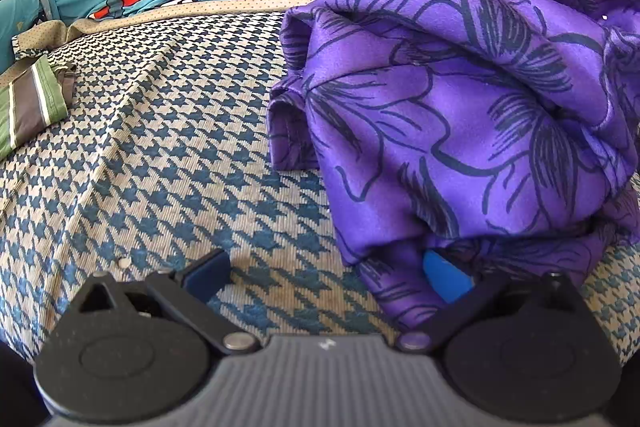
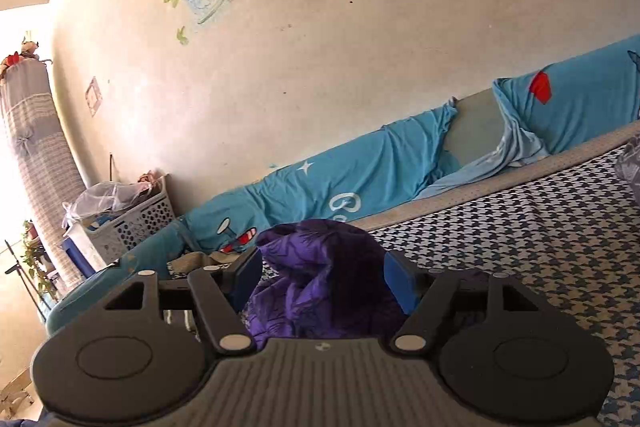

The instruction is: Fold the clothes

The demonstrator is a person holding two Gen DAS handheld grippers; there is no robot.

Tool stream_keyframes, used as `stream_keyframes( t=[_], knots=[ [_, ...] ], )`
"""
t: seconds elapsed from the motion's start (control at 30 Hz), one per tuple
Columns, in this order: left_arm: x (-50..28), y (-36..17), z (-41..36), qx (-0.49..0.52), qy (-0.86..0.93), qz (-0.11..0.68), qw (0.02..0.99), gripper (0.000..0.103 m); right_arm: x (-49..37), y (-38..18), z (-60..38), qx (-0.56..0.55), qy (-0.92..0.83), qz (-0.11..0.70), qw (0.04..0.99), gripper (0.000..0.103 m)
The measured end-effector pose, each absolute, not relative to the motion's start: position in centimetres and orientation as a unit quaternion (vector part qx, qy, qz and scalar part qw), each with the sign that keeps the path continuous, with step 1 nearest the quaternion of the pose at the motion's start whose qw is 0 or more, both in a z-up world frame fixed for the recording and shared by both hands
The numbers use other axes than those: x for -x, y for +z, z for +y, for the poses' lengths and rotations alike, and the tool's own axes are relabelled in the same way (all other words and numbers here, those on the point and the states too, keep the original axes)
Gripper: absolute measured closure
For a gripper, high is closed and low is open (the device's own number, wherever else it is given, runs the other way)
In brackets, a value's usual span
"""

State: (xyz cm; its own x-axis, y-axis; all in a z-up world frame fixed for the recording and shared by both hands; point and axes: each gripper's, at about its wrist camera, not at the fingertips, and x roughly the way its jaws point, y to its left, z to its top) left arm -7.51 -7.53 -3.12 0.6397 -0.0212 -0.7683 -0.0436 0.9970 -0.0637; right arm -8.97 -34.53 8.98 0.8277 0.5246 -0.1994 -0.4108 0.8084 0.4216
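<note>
left tongs (image 1: 328, 277): spread wide, purple garment (image 1: 460, 115) over one pad | right tongs (image 2: 322, 277): spread around garment | bed (image 1: 160, 147)

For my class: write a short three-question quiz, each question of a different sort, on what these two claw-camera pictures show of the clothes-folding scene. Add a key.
1. True or false: the purple flowered garment lies neatly folded flat.
2. What pattern covers the bed surface? A) stripes B) houndstooth C) dots
3. Fill in: the left claw has its jaws ____.

Key:
1. False; it is bunched in a heap.
2. B
3. Open; its right finger touches the purple cloth, nothing is gripped. The right claw also stands open, with the garment between its fingers.
</note>
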Motion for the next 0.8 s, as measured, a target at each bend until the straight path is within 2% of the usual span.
stream_keyframes(
  t=[0.1,0.33,0.4,0.43,0.5,0.6,0.8],
  knots=[
    [7.5,-3.2,-7.6,0.037,0.008,0.424,0.905,0.0,8.9,9.0,-33.6,-0.167,0.248,0.15,0.942,0.024],
    [7.6,-3.3,-7.7,0.035,0.007,0.422,0.906,0.0,7.0,8.0,-31.6,-0.14,0.202,0.176,0.953,0.026],
    [7.6,-3.3,-7.7,0.036,0.007,0.422,0.906,0.0,6.6,7.7,-31.4,-0.14,0.195,0.186,0.953,0.047],
    [7.6,-3.3,-7.6,0.036,0.006,0.422,0.906,0.0,6.4,7.5,-31.2,-0.14,0.192,0.191,0.952,0.054],
    [7.6,-3.3,-7.6,0.037,0.006,0.422,0.906,0.0,5.9,7.1,-31.0,-0.14,0.186,0.201,0.952,0.079],
    [7.5,-3.3,-7.5,0.038,0.005,0.423,0.905,0.0,5.9,6.9,-31.5,-0.15,0.172,0.208,0.951,0.087],
    [7.5,-3.2,-7.0,0.049,-0.001,0.427,0.903,0.0,7.5,6.3,-36.6,-0.221,0.097,0.235,0.942,0.09]
  ],
)
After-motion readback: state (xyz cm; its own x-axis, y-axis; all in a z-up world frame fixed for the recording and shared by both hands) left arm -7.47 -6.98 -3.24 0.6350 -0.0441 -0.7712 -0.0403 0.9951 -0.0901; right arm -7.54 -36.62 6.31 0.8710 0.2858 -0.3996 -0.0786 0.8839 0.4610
